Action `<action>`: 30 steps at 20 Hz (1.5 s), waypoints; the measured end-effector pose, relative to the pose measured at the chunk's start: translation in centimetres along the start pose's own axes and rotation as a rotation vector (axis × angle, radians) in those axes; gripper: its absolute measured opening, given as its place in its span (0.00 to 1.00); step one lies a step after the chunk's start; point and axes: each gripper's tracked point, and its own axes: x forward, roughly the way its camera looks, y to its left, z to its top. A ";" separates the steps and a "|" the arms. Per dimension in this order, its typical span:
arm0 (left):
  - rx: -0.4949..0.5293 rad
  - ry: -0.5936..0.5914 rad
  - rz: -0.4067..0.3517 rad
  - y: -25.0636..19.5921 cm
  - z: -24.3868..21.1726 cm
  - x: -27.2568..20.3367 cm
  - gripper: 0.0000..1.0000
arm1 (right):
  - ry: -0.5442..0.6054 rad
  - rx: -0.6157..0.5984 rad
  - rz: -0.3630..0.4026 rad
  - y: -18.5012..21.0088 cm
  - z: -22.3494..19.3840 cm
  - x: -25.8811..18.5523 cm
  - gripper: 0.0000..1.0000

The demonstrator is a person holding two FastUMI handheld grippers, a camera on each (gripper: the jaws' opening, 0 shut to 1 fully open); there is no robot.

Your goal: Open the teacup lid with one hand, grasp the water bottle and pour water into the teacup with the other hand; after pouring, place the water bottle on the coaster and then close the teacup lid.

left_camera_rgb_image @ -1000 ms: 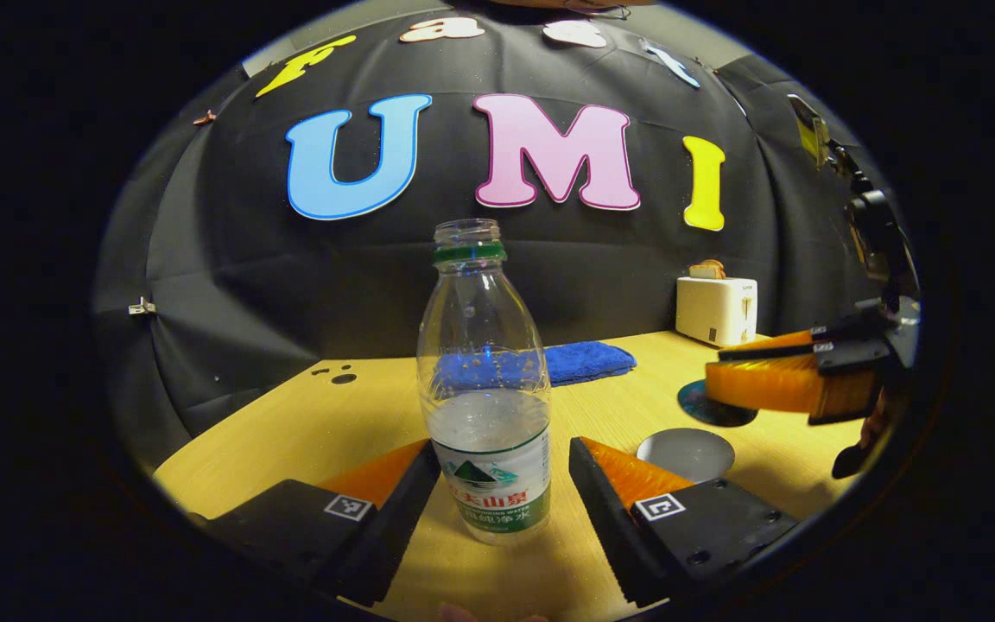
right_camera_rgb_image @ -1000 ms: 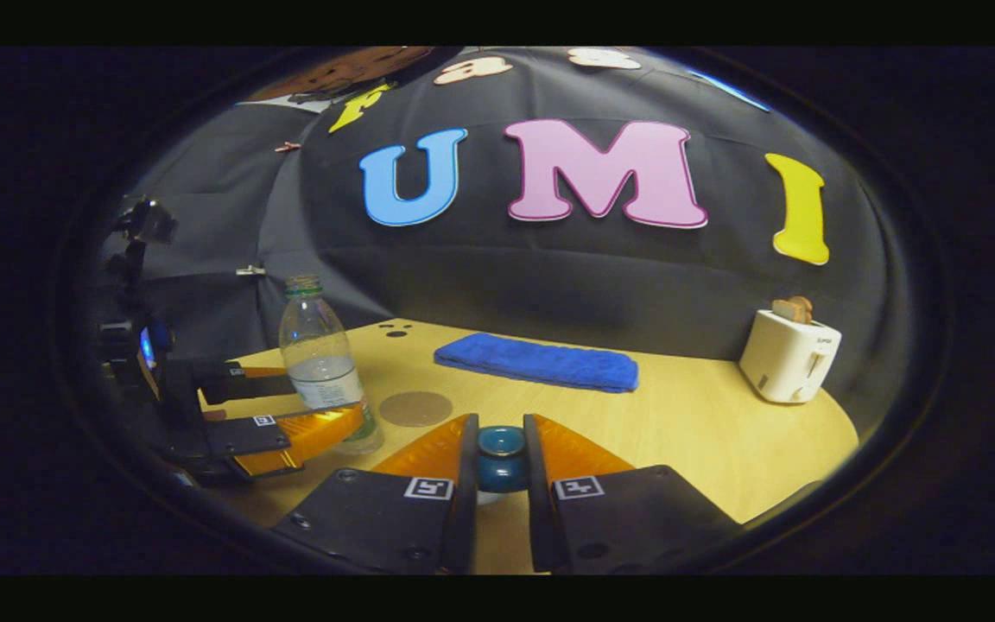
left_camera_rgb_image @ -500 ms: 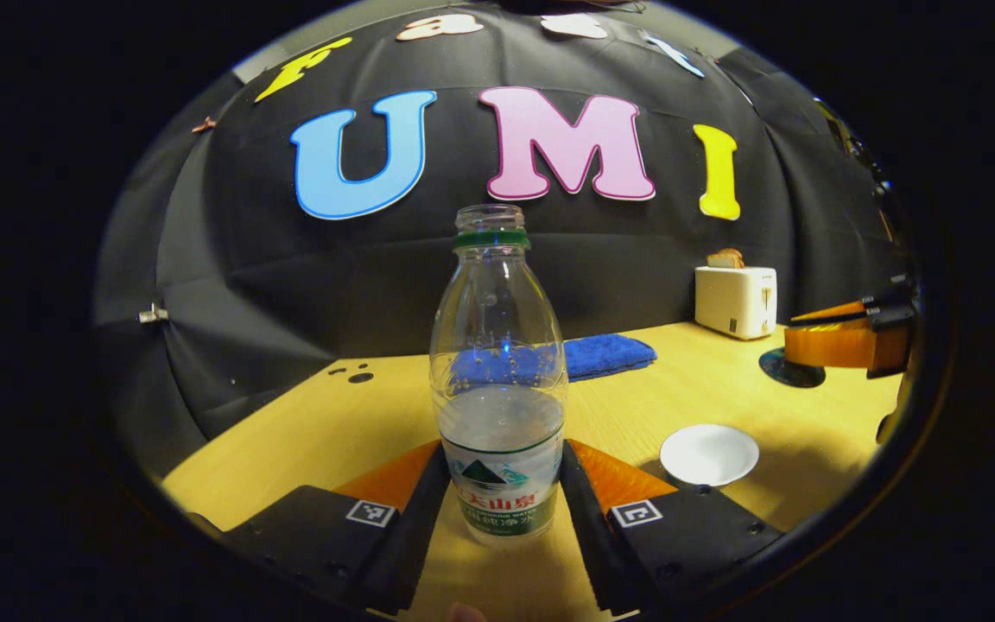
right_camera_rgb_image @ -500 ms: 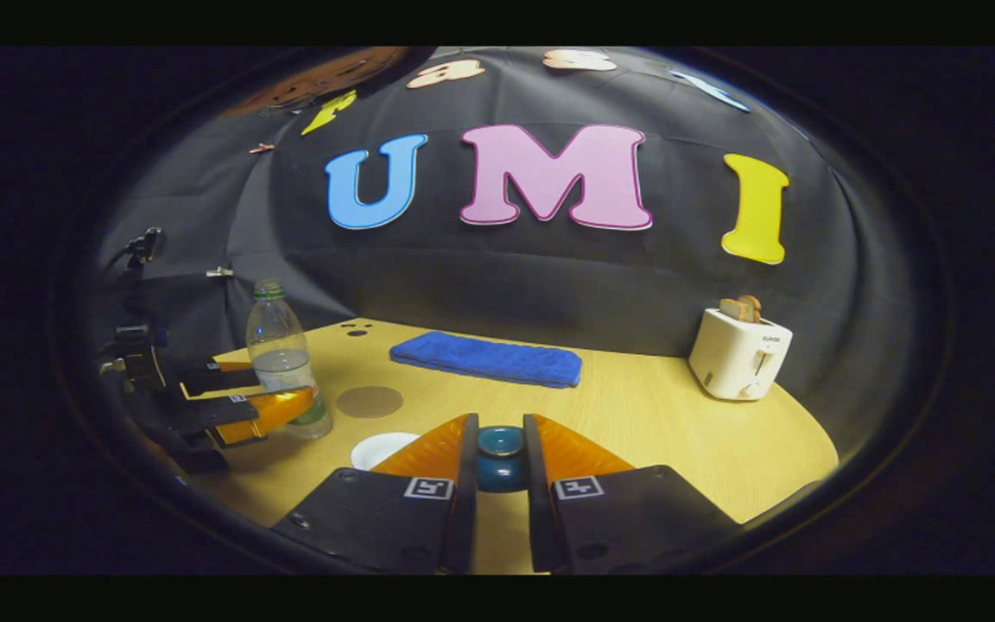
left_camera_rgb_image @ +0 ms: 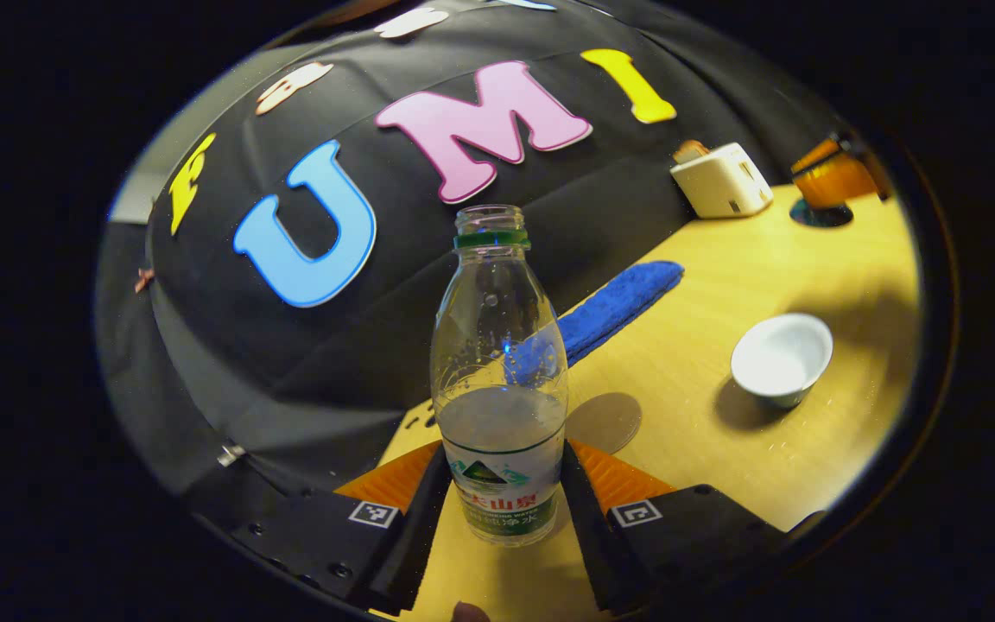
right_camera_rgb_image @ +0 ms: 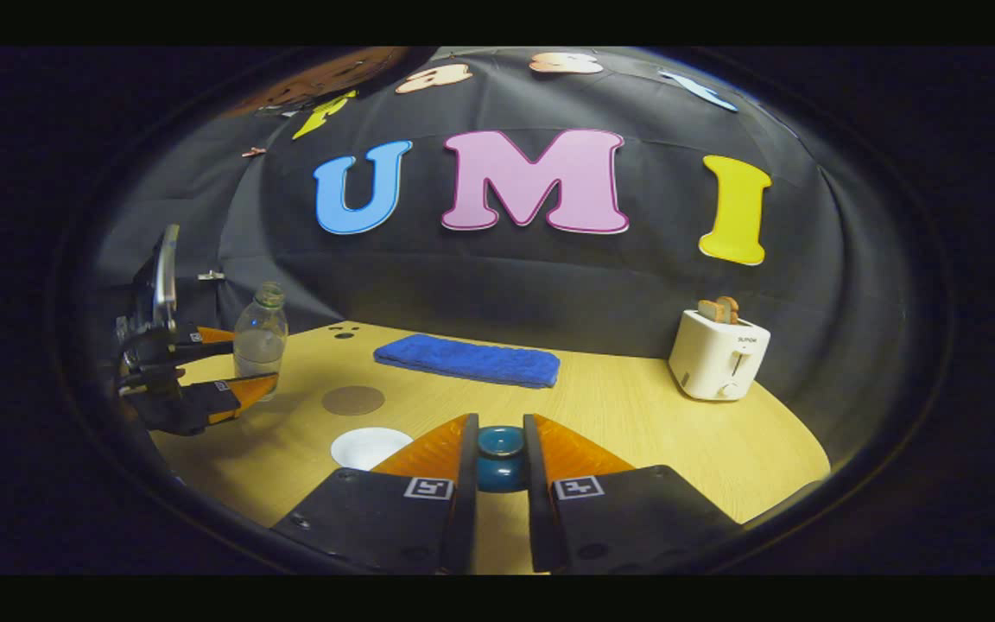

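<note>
The water bottle is shown clamped at its labelled lower body between the two fingers of the left gripper, its long axis running up and away from the fingers, the uncapped neck farthest from them. The tilted table and wall in the left gripper view suggest that bottle and gripper are leaning toward the teacup, which lies to the right of the neck, apart from it. The cup is seen open and white inside; whether any water is in it cannot be told. The bottle is roughly one-third full, the water level sitting just above the label.

Between bottle and cup, the round brown coaster lies bare on the table (the bottle's eventual resting place).

In the right gripper view, the right gripper is closed on the blue knob of the teacup lid, held off the cup, with the teacup low at its left. The pour is judged to turn on the neck being brought over the cup's rim; the left gripper is the nearer one.

A blue cloth and a toaster stand farther back.
</note>
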 end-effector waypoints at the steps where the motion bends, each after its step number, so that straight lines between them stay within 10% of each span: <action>1: 0.048 0.000 0.001 -0.2 -0.1 0.1 0.74 | 0.001 -0.004 -0.005 -0.3 0.0 -0.2 0.27; 18: 0.700 -0.119 0.073 -0.8 2.3 0.6 0.73 | 0.007 -0.036 -0.040 -2.8 -1.1 -2.2 0.23; 30: 0.913 -0.174 0.088 -1.1 2.4 1.9 0.74 | 0.005 -0.064 -0.055 -3.4 -1.3 -3.2 0.23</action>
